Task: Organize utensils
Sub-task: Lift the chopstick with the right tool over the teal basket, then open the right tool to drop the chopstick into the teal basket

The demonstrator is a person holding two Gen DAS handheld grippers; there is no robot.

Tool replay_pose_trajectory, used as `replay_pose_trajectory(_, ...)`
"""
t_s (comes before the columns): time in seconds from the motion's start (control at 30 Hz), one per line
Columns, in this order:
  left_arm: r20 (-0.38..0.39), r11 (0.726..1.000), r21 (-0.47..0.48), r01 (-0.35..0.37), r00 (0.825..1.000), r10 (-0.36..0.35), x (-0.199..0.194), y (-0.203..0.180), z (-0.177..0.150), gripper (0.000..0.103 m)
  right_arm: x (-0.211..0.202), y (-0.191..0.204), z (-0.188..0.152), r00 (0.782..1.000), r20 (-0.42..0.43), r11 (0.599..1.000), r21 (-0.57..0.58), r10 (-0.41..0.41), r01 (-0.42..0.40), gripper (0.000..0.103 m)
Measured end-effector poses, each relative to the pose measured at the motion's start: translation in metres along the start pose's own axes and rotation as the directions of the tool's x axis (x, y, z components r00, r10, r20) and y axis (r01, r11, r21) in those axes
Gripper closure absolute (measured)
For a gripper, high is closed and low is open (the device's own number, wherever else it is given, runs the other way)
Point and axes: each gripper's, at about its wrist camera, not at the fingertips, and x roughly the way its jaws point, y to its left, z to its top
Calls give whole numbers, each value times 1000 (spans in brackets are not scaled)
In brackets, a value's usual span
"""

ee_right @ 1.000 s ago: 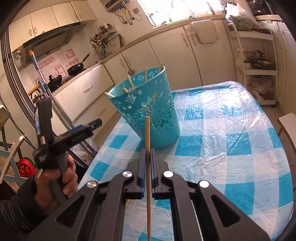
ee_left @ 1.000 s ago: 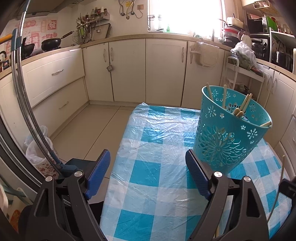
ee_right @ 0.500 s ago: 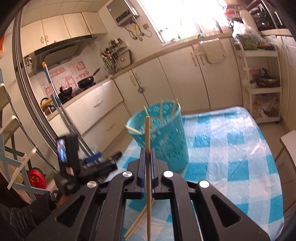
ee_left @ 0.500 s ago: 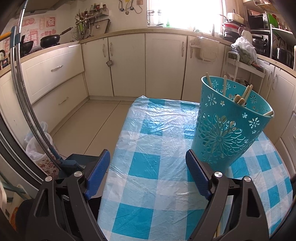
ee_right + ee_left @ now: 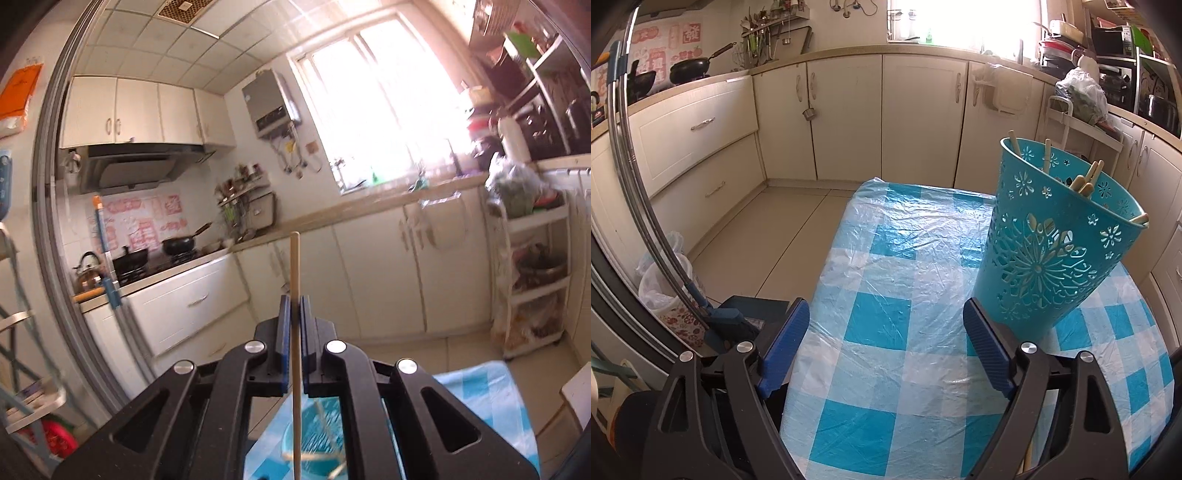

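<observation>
**Chopstick held upright above the basket**

The right hand-held gripper (image 5: 294, 301) is clamped on a single chopstick (image 5: 295, 332), whose long axis runs vertically through the pads. The teal basket (image 5: 314, 443) lies directly beneath it, so the drop is straight down. The left hand-held gripper (image 5: 882, 332) hangs wide apart, empty, beside the basket (image 5: 1052, 251) on the surface (image 5: 886, 280).
</observation>
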Motion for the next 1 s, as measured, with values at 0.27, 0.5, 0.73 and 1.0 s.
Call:
replay_pose_trajectory(0.27, -22, 1000, -17, -2, 1000, 2, 6, 3, 0, 21, 49, -15, -57, 982, -48, 981, -79, -181, 177, 97)
replay_pose_trajectory(0.5, -28, 1000, 3, -26, 999, 26, 11, -1, -3, 21, 48, -29, -89, 966, -151, 977, -85, -208, 197, 97)
replay_pose_trajectory(0.73, -25, 998, 25, -49, 998, 50, 11, -5, -6, 21, 6, -24, -82, 971, -137, 980, -60, -195, 188, 90)
replay_pose_trajectory(1.0, -19, 997, 46, -66, 998, 67, 11, -8, -8, 21, -50, -18, -108, 962, -187, 980, -36, -197, 193, 83)
